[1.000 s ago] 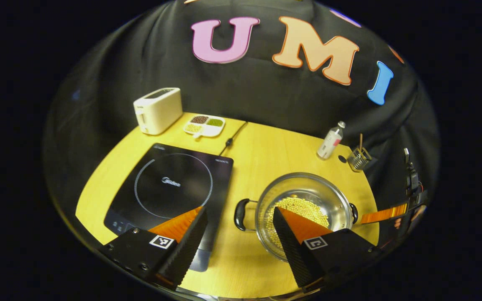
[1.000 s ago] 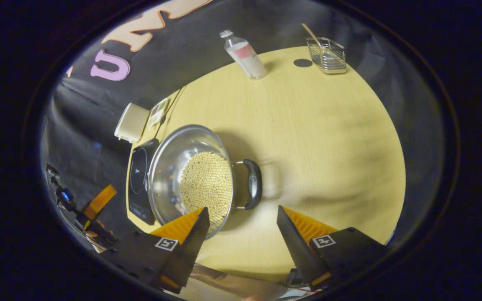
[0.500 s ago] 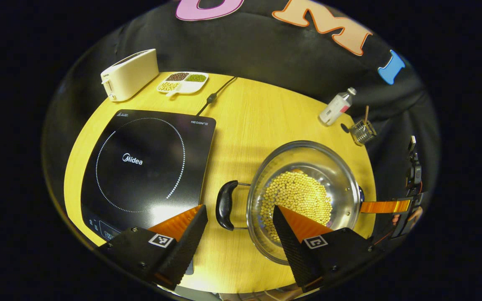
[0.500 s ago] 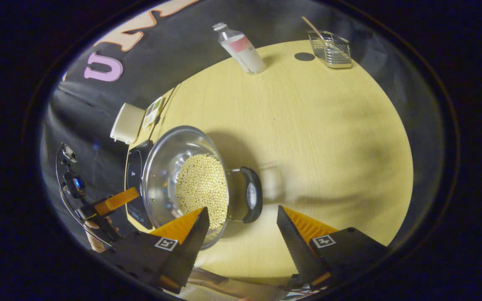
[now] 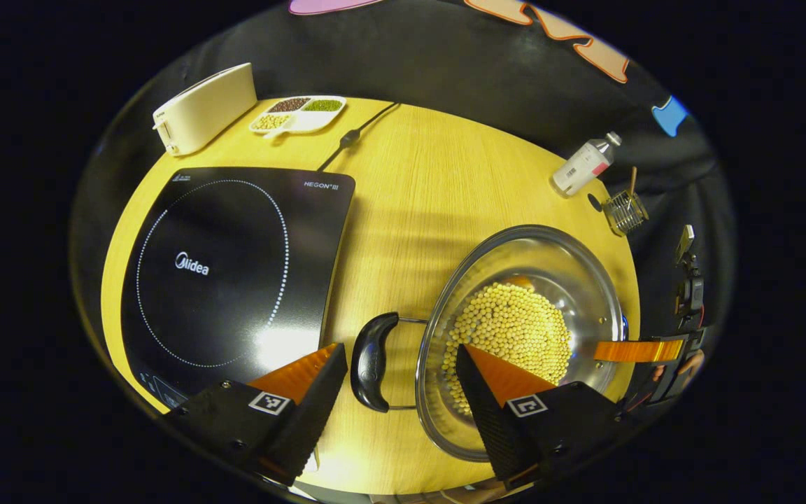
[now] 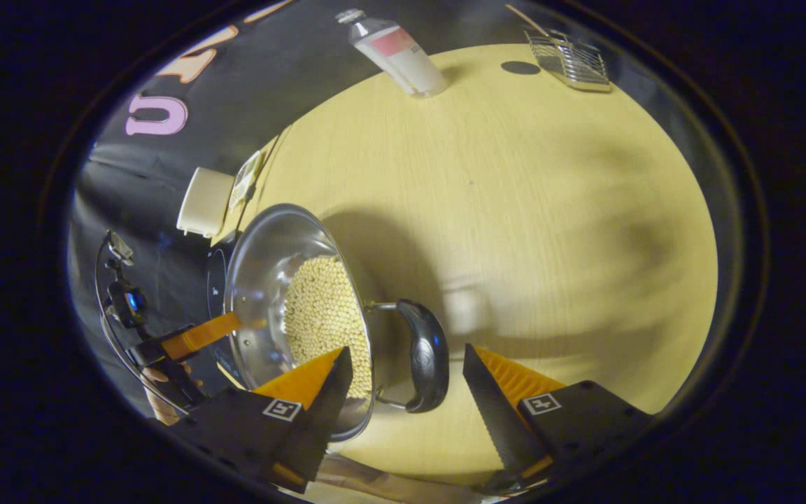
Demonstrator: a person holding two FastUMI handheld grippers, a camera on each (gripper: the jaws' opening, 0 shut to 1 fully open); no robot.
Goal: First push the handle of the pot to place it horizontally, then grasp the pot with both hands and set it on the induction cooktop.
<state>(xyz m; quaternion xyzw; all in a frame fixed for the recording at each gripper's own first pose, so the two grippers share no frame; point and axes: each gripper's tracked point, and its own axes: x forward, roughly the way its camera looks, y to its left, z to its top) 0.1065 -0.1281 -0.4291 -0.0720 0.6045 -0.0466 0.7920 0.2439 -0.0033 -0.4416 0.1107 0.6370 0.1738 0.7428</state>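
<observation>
Yellow wood table runs under both views, backed by black cloth. Nearest in the left gripper view, the left gripper hangs with its fingers apart, one on each side of the pot's near black handle, not touching it. In the right gripper view the right gripper is likewise spread, straddling the opposite handle. The steel pot, its bottom covered with pale beans, sits on the table at about 4 o'clock in the left gripper view, just beside the induction cooktop but apart from it. The handles appear to lie level across the two grippers, so I judge the push step done and the two-handed grasp in hand; the next move calls for both claws to settle lower and close on their handles together, then lift evenly so the beans stay put. The pot's near rim sits close to the table's front edge, so it should travel away from that edge toward 9 o'clock, where the cooktop's face is bare. Farther off, a toaster and divided dish stand at 11 o'clock, the cooktop's cord at 12, a bottle and wire basket at 2, all well apart from the path.
</observation>
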